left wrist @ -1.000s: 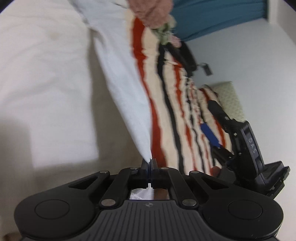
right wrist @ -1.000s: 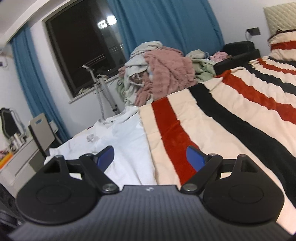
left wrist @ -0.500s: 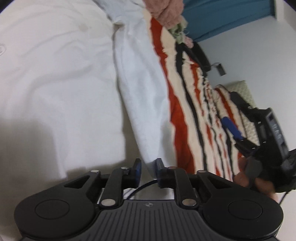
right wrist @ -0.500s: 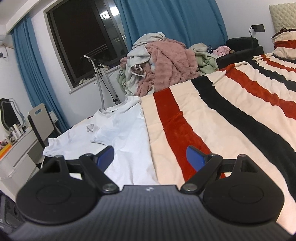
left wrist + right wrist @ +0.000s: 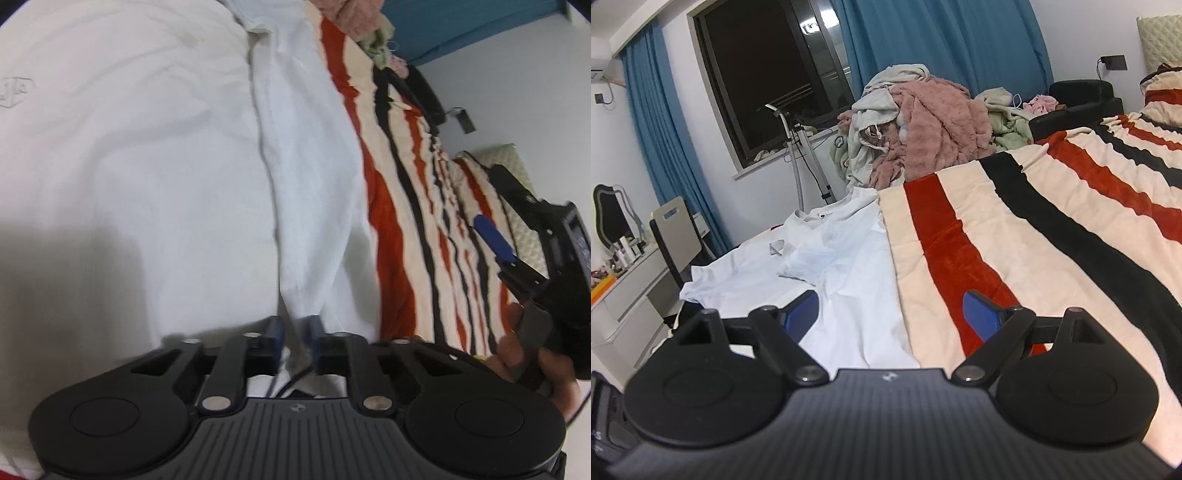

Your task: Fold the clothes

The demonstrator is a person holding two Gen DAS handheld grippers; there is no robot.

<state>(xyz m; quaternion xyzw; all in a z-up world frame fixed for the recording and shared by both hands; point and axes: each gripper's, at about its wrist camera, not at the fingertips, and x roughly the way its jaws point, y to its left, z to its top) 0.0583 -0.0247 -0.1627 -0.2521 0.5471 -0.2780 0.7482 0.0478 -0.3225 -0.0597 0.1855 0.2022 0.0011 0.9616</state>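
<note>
A white shirt [image 5: 155, 177] lies spread flat on the bed, with a folded flap [image 5: 310, 192] along its right edge. In the left wrist view my left gripper [image 5: 295, 328] hovers open at the near end of that flap; the cloth runs under the narrow gap between its blue pads and is not pinched. In the right wrist view the same shirt [image 5: 846, 273] lies ahead and to the left. My right gripper [image 5: 892, 314] is wide open and holds nothing, low over the shirt's edge and the blanket. A hand [image 5: 535, 369] holds it.
A blanket [image 5: 1052, 236] striped red, black and cream covers the bed to the right of the shirt. A heap of clothes [image 5: 923, 122] sits at the far end. A chair [image 5: 676, 240], a desk [image 5: 624, 295] and a steamer stand [image 5: 801, 155] are on the left.
My left gripper was shut on the shirt's lifted edge; it has opened and the flap has dropped flat onto the shirt. The right gripper stays open and has shifted only slightly.
</note>
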